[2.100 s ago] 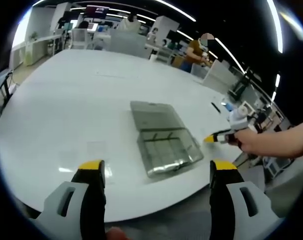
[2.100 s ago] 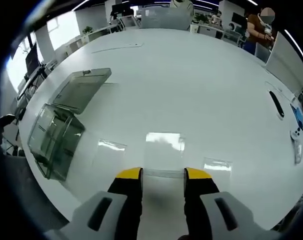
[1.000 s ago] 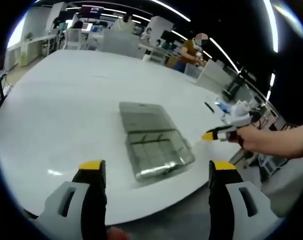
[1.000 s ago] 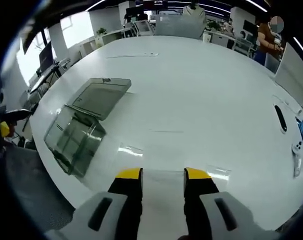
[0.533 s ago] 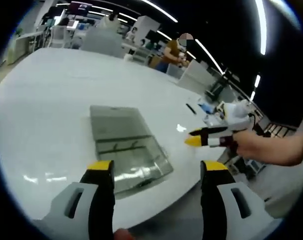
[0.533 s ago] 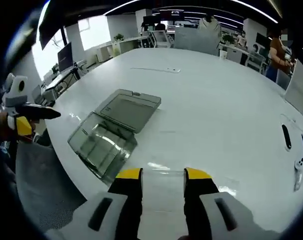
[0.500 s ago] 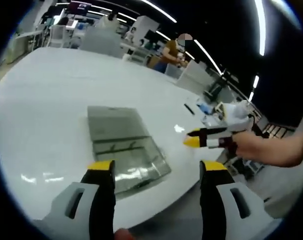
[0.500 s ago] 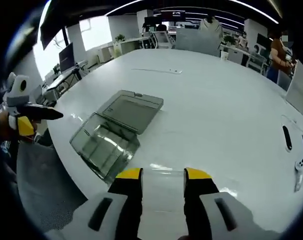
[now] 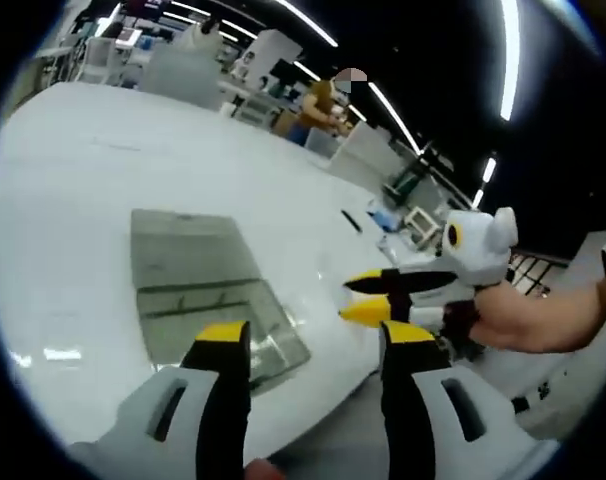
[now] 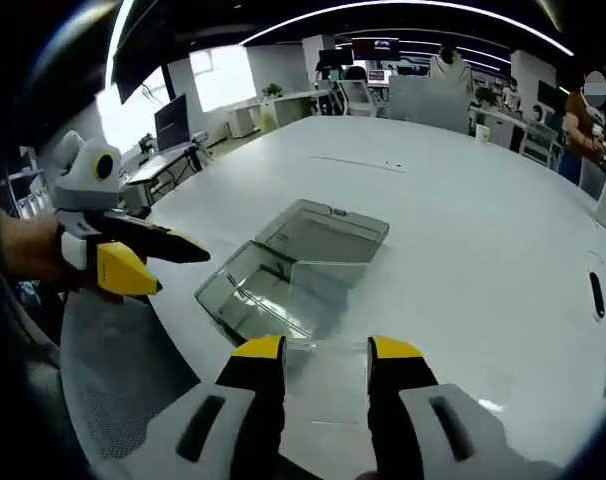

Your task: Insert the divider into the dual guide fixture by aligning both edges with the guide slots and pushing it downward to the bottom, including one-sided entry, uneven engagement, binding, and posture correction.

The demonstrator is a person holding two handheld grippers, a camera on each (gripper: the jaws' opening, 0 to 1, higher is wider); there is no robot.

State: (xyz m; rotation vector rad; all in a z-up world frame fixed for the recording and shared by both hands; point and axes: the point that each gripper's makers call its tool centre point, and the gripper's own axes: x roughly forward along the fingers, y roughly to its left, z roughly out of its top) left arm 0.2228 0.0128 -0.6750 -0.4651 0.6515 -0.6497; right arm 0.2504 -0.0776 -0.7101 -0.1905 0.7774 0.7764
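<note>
The clear plastic fixture box [image 10: 268, 290] lies on the white table [image 10: 463, 200] with its lid [image 10: 328, 232] folded open behind it. My right gripper [image 10: 325, 348] is shut on the thin clear divider [image 10: 323, 325], held just in front of and above the box. In the left gripper view the same box [image 9: 198, 295] sits ahead and to the left, near the table's edge. My left gripper [image 9: 315, 335] is open and holds nothing. The right gripper [image 9: 368, 298] enters from the right, in a hand. The left gripper [image 10: 133, 255] enters the right gripper view from the left.
A black pen-like object [image 10: 595, 295] lies on the table at the right. A person in an orange top [image 9: 323, 100] stands beyond the far side, among desks and chairs. The table's near edge [image 9: 323, 395] runs just under the box, with floor below.
Both cameras have swung in toward the box. The right gripper with the divider now sits much nearer the box, and the two grippers are closer to each other. Jaw gaps look unchanged.
</note>
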